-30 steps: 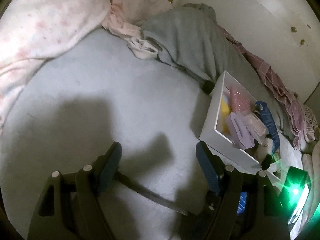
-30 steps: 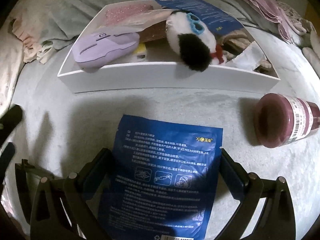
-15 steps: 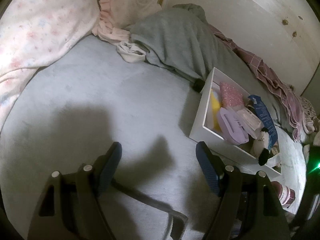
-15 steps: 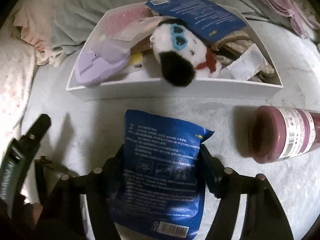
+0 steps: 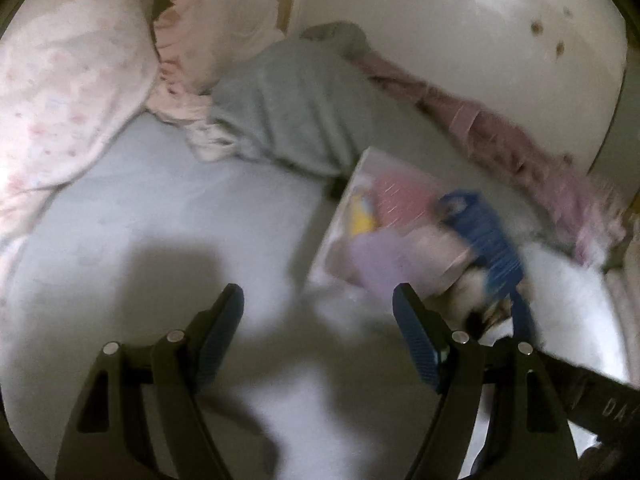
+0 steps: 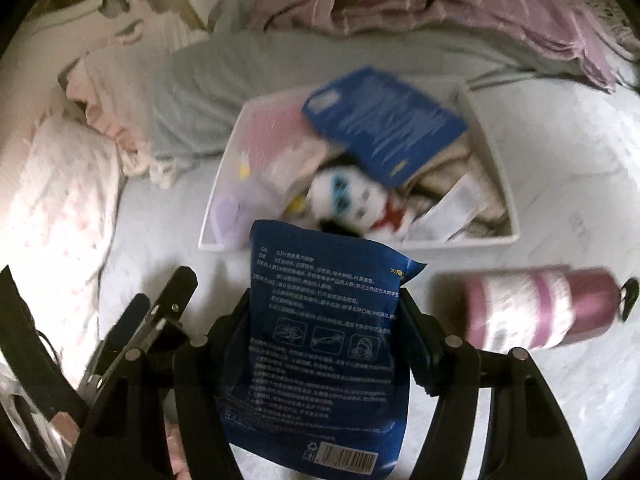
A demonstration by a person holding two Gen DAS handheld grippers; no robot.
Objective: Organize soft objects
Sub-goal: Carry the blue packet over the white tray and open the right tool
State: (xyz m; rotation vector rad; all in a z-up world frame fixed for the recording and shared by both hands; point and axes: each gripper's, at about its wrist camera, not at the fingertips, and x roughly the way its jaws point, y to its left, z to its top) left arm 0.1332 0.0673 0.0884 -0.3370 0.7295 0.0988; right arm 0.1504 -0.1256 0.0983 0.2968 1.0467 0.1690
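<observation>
My right gripper (image 6: 324,312) is shut on a blue printed pouch (image 6: 324,328) and holds it lifted just in front of the white box (image 6: 496,160). The box holds a white plush toy with blue glasses (image 6: 348,200), a second blue pouch (image 6: 384,128), a lilac case (image 6: 226,212) and pink items. My left gripper (image 5: 318,308) is open and empty above the grey bed sheet, left of the same white box (image 5: 340,216). The left wrist view is blurred.
A pink bottle (image 6: 536,312) lies on the sheet right of my right gripper. A grey blanket (image 5: 288,112), pink floral pillows (image 5: 60,92) and a mauve cloth (image 6: 440,12) lie along the wall. The left gripper shows at lower left in the right wrist view (image 6: 152,320).
My right gripper has closed on the blue pouch and lifted it off the sheet, pulling back from the box. The left gripper has swung its view right, staying open.
</observation>
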